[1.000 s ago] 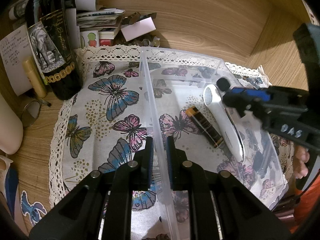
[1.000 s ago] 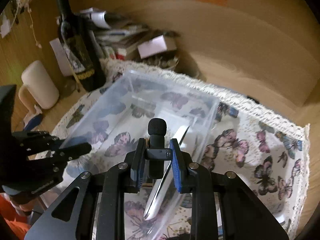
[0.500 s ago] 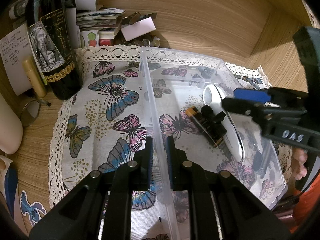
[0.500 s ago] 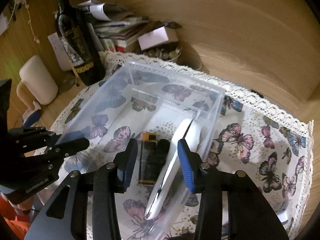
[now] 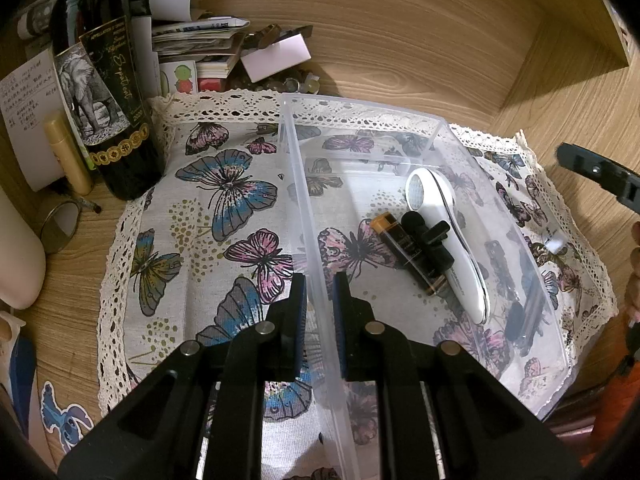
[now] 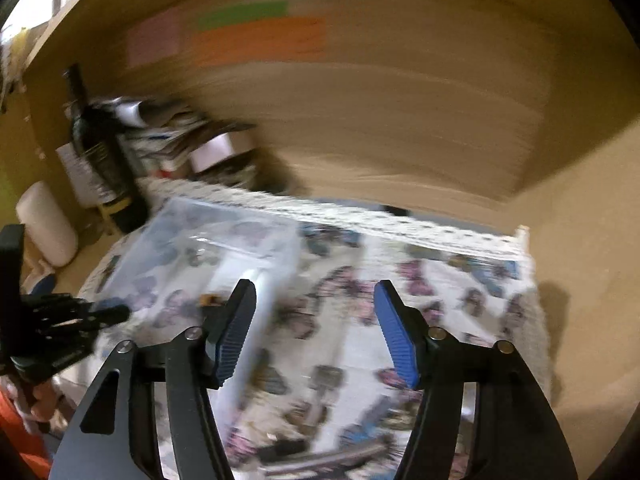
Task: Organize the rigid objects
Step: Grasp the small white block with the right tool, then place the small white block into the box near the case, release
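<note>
A clear plastic bin (image 5: 404, 118) stands on a butterfly-print cloth (image 5: 224, 216). Inside it lie a white handheld device (image 5: 452, 236), a black and gold battery (image 5: 404, 248) and a small black clip microphone (image 5: 430, 240) resting across the battery. My left gripper (image 5: 320, 300) is shut on the bin's left wall. My right gripper (image 6: 316, 320) is open and empty, above the cloth just right of the bin (image 6: 200, 240); that view is blurred. Its tip shows at the right edge of the left wrist view (image 5: 600, 172).
A dark wine bottle (image 5: 104, 80), stacked papers and booklets (image 5: 192, 36), a cream tube (image 5: 68, 156), a small round mirror (image 5: 60, 226) and a white mug (image 5: 16, 260) stand at the left and back. Dark slim objects (image 6: 320, 456) lie on the cloth right of the bin.
My right gripper opened and dropped the black microphone into the bin, then pulled back up and to the right. The left gripper kept its hold on the bin wall.
</note>
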`<state>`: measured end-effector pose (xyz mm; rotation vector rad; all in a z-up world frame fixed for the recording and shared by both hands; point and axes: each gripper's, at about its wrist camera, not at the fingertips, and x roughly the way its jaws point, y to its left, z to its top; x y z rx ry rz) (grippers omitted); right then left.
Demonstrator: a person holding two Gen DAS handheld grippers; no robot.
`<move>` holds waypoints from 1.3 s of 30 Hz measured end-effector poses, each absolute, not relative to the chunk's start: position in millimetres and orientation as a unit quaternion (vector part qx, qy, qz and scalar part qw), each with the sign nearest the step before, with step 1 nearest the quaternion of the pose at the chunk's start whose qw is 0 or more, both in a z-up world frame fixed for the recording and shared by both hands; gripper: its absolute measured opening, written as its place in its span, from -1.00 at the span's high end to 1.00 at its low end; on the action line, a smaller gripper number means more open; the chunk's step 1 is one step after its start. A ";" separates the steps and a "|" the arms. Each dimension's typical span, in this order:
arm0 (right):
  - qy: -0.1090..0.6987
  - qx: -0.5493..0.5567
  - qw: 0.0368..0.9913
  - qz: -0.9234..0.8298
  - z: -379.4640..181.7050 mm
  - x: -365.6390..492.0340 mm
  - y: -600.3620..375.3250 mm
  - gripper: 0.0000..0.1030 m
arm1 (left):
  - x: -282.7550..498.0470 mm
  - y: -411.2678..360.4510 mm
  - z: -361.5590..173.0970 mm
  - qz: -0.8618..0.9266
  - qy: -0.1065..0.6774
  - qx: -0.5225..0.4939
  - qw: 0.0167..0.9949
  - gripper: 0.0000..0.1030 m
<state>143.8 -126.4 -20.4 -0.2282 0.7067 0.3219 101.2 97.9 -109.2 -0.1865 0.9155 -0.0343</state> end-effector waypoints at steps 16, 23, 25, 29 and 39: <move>0.409 -0.062 0.910 0.000 -75.9 163.0 -234.0 -0.26 | 101.3 97.6 -109.2 -0.017 0.442 -0.089 0.893 0.75; 0.451 -0.026 0.892 -0.022 -110.2 180.2 -261.2 -0.26 | 101.2 97.9 -109.2 -0.017 0.442 -0.090 0.892 0.75; 0.457 -0.017 0.889 -0.020 -114.5 183.3 -264.8 -0.25 | 101.3 97.9 -109.2 -0.017 0.442 -0.089 0.893 0.75; 0.462 -0.010 0.887 -0.003 -116.6 185.6 -265.5 0.25 | 101.4 98.1 -109.1 -0.017 0.442 -0.089 0.893 0.76; 0.423 -0.042 0.905 0.023 -93.3 176.0 -240.1 0.49 | 101.5 97.7 -109.0 -0.016 0.442 -0.088 0.892 0.75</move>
